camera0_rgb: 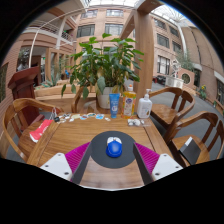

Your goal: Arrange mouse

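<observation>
A blue mouse sits on a round dark mouse mat on the wooden table. My gripper is low over the table with its fingers spread wide. The pink pads stand at either side of the mat. The mouse lies between the fingers with clear gaps on both sides and rests on the mat on its own. The fingers hold nothing.
Beyond the mat stand a blue bottle, a clear bottle, an orange-topped bottle and a large potted plant. A red item lies at the left. Wooden chairs ring the table.
</observation>
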The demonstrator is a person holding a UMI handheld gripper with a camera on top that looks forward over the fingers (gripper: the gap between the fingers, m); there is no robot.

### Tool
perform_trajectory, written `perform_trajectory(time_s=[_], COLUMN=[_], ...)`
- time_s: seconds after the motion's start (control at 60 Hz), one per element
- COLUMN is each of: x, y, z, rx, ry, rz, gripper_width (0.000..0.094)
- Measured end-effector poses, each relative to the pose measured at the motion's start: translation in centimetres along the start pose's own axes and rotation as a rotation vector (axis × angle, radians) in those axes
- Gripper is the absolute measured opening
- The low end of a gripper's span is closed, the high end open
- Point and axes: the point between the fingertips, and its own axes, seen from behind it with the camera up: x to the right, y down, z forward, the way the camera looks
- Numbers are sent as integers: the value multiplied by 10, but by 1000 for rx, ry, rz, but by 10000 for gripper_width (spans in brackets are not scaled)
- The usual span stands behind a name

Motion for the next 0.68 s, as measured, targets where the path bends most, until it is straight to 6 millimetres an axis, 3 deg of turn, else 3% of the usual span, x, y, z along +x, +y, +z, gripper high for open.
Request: perform_trajectory(time_s=[0.15, 0.3, 0.517, 0.683], x=[-5, -7, -5, -2], y=[6, 22, 33, 41], z=[-65, -108, -139, -140], rx=[19, 13, 15, 5], ry=[-3, -9, -17, -9], rz=[-2, -11, -30, -61], gripper_width=[852, 853, 854, 853])
